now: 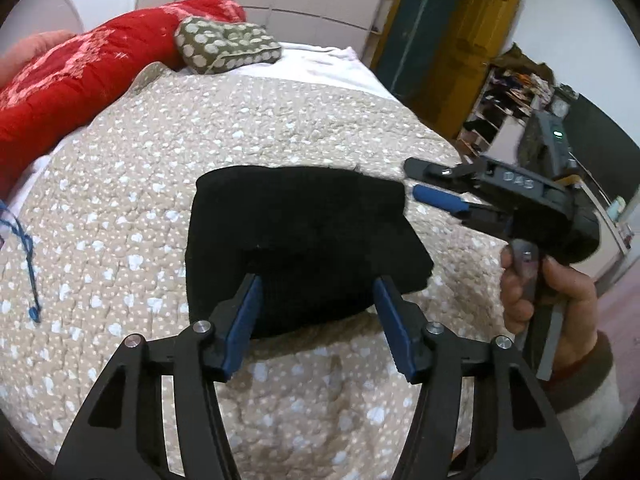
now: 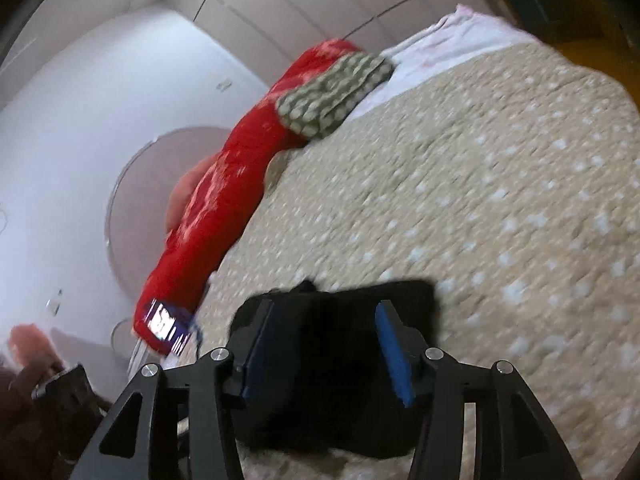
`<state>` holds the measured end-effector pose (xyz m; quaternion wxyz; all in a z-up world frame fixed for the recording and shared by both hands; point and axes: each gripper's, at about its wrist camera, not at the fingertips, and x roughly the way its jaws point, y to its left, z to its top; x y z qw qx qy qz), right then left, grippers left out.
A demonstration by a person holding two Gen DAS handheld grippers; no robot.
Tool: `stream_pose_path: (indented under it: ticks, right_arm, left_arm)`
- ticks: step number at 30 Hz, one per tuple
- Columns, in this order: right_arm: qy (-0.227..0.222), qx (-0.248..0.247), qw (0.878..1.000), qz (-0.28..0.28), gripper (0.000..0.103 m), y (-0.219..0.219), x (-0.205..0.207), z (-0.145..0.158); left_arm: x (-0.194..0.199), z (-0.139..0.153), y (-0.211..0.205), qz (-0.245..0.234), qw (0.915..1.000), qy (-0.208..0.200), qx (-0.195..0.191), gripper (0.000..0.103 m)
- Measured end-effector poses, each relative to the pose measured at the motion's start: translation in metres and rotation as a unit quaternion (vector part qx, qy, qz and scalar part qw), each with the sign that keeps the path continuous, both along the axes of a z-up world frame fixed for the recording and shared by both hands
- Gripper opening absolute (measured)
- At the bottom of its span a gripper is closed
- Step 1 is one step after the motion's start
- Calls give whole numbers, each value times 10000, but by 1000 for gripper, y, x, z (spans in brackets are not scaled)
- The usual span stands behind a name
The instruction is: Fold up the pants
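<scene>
The black pants (image 1: 304,240) lie folded into a compact block on the beige dotted bedspread (image 1: 240,128). My left gripper (image 1: 318,292) is open, its blue pads just above the near edge of the pants, holding nothing. My right gripper (image 1: 420,184) shows at the right of the left wrist view, held in a hand, its jaws open beside the pants' right edge. In the blurred right wrist view the right gripper (image 2: 324,320) is open over the black pants (image 2: 340,380), holding nothing.
A red quilt (image 1: 80,64) and a green dotted pillow (image 1: 228,44) lie at the bed's far left. A blue cord (image 1: 28,256) lies at the left edge. Shelves (image 1: 516,96) and a yellow door frame stand beyond the bed's right side.
</scene>
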<state>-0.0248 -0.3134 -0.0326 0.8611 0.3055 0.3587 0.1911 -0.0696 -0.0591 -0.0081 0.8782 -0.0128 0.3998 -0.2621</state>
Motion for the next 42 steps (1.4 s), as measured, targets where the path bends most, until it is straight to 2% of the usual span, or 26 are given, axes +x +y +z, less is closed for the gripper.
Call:
stream_pose_path:
  ticks: [3,7,10,11,12,14,15,18,21,23,26,29,30,33,37,40,42]
  right_arm:
    - [128,-98,9998,93,57,9,2,-7]
    - [406,-521,9978,-12,58,20,8,-23]
    - [223,-723,9971,74,58,32,9,-27]
    - [120,-818,9964,176,54,39,11,-28]
    - [54,-850,9960,250,34,45,11,-30]
    - [48,-878,9957,277,24,53,15,-33]
    - [-39,-978,9949,227,15,55,14,-30]
    - [-381,-1044,9937,165,11,45,8,-8]
    - [-551,-1273,9903,15,10,28,5,12]
    - [-431,-1421,9889,-83,10,22,10,10]
    - [10,-1632,9866,-71,10,20,26,-16]
    - [243,-1732,9844,-206,19,15,36,-32]
    - [238,-1713,9845,-276,23,10,33,-26]
    - [-60,-2110,9757,-583,24,3,19,3]
    - [-320,-1866,9819,-18,24,19,10,24]
    - [-262,-2140,9760,302,24,43,12,18]
    - [-70,-2390,9706,283,24,51,22,3]
  left_arm:
    - [0,-7,0,95,9998,24,171,58]
    - [10,-17,13,303,9988,383,-91,58]
    - [16,-21,17,504,9976,477,-80,58]
    - [17,-23,17,544,9972,513,-58,58]
    - [17,-25,17,560,9970,533,-42,58]
    - [24,-27,16,609,9964,588,9,58]
    - [28,-26,16,627,9963,594,11,58]
    - [37,-15,17,715,9963,463,-80,58]
    - [49,-9,15,792,9961,379,-65,58]
    - [58,-13,9,882,9951,445,-16,58]
    - [74,-35,0,927,9929,706,224,59]
    - [82,-47,2,932,9912,931,155,59]
    - [83,-45,3,936,9913,909,185,59]
    - [88,-33,3,972,9921,749,249,59]
    - [97,-24,-3,1047,9922,600,311,59]
    - [111,-32,-11,1092,9906,673,481,59]
    - [121,-40,-15,1096,9894,804,509,61]
